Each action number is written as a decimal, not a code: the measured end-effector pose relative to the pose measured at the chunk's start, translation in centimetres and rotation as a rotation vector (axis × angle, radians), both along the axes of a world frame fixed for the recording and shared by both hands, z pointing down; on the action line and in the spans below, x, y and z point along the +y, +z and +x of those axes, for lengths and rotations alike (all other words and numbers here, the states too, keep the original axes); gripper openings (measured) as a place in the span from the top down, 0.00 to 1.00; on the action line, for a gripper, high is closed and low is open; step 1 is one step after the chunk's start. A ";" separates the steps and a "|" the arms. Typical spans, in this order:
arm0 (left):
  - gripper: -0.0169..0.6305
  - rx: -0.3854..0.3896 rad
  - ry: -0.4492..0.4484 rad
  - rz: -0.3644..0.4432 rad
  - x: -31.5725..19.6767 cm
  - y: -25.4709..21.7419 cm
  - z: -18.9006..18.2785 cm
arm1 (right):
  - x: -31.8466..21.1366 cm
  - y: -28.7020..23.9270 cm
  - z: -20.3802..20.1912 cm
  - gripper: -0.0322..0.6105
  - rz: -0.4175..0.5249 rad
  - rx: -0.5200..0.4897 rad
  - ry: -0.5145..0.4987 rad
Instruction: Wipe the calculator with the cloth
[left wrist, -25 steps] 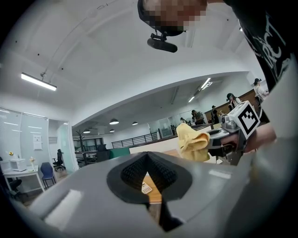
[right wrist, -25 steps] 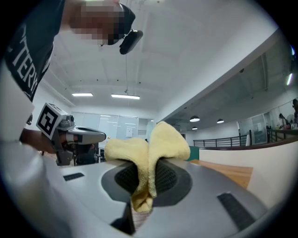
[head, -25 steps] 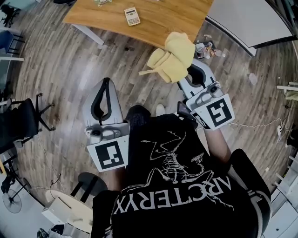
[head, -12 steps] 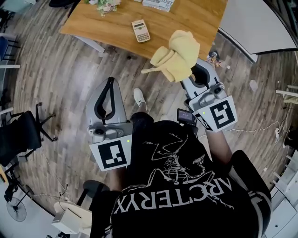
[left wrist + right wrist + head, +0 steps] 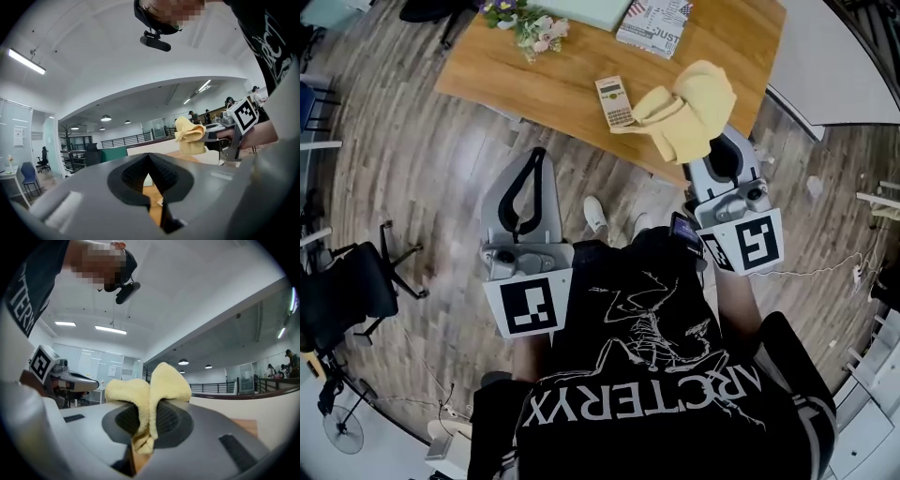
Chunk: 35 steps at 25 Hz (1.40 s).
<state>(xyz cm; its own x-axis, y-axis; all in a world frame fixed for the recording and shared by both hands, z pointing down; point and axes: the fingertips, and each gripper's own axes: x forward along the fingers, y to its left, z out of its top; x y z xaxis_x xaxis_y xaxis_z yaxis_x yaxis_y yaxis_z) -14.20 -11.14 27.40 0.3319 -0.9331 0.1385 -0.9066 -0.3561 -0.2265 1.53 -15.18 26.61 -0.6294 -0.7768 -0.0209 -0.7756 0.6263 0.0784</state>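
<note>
The calculator [image 5: 614, 101] lies flat near the front edge of the wooden bench [image 5: 534, 80], just beside the yellow cloth [image 5: 689, 117]. The right claw [image 5: 149, 420] pinches the cloth tight. The left claw [image 5: 149, 161] is closed and empty above the plank floor [image 5: 431, 187]. Flowers [image 5: 525, 23] and a booklet [image 5: 652, 21] sit further back.

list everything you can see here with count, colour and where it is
table: one, wooden, top of head view
calculator: one, pale, on the table near its front edge
flowers: one bunch, mixed colours, table's far left
magazine: one, black and white print, table's far side
office chair: one, black, floor at left
cloth: one, yellow, pinched in the right gripper
left gripper: one, grey, shut, empty
right gripper: one, grey, shut on cloth
</note>
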 end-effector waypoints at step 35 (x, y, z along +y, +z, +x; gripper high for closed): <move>0.96 -0.074 -0.474 -0.150 7.1 2.0 -3.3 | -18.0 40.2 -8.9 0.87 -0.204 1.352 -0.533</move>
